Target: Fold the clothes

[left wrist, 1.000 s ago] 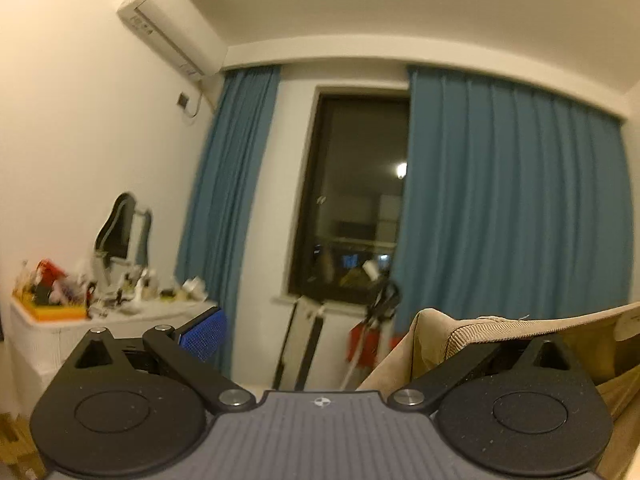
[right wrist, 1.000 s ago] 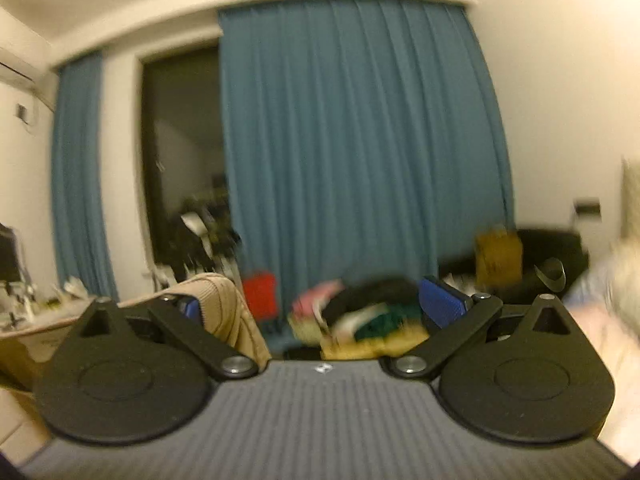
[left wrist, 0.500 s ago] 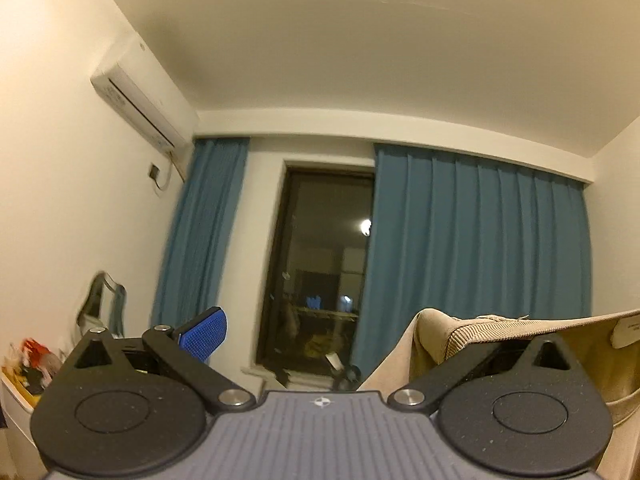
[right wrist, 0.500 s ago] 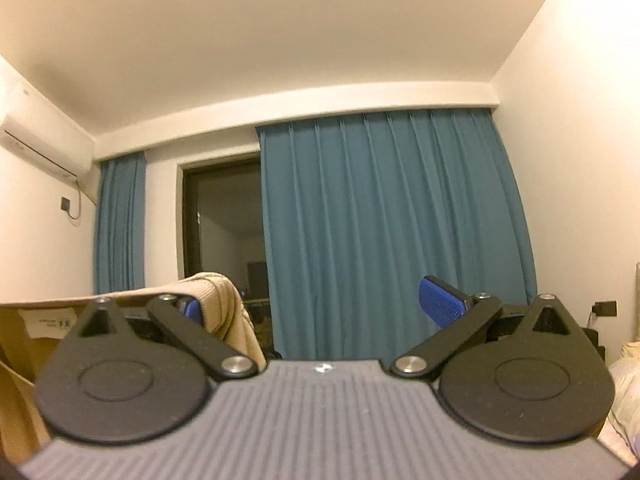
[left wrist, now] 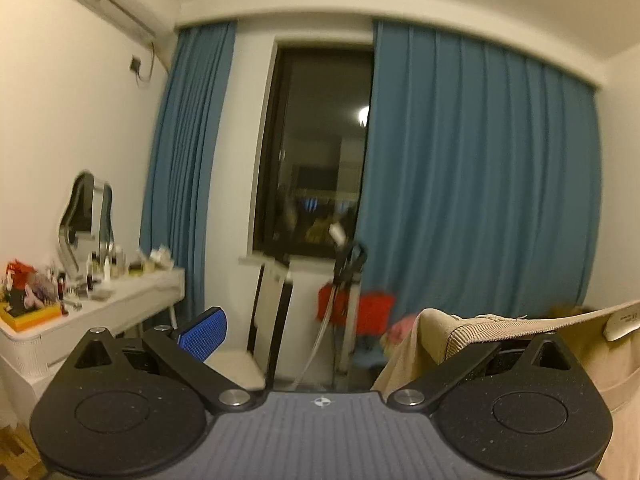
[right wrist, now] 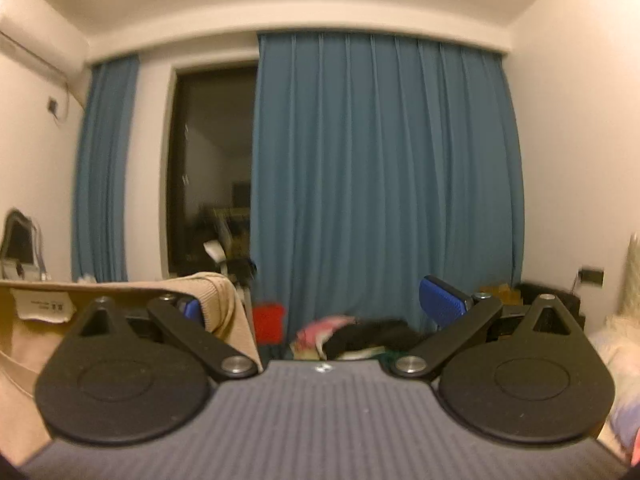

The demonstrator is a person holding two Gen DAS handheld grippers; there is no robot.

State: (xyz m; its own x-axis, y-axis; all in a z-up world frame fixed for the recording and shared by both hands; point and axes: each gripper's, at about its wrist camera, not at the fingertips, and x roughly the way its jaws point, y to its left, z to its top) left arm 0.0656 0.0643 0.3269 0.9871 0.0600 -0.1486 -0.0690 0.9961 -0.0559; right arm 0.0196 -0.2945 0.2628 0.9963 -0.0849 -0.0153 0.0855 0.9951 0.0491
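A beige ribbed garment with a white label hangs stretched between both grippers. In the left wrist view it (left wrist: 472, 330) drapes over the right finger, while the left blue pad (left wrist: 202, 332) stands bare. In the right wrist view it (right wrist: 216, 300) drapes over the left finger, and the right blue pad (right wrist: 440, 304) is bare. The left gripper (left wrist: 332, 332) and the right gripper (right wrist: 316, 306) both have their jaws wide apart. Both are raised and face the window wall.
Blue curtains (right wrist: 380, 180) flank a dark window (left wrist: 316, 152). A white dressing table (left wrist: 92, 304) with a mirror and clutter stands left. A pile of clothes (right wrist: 352, 332) and a red item (left wrist: 360, 312) lie below the curtains. An air conditioner (left wrist: 116, 0) hangs upper left.
Both views have tilted back down from the ceiling toward the window wall and floor items. The garment stays draped on the same fingers.
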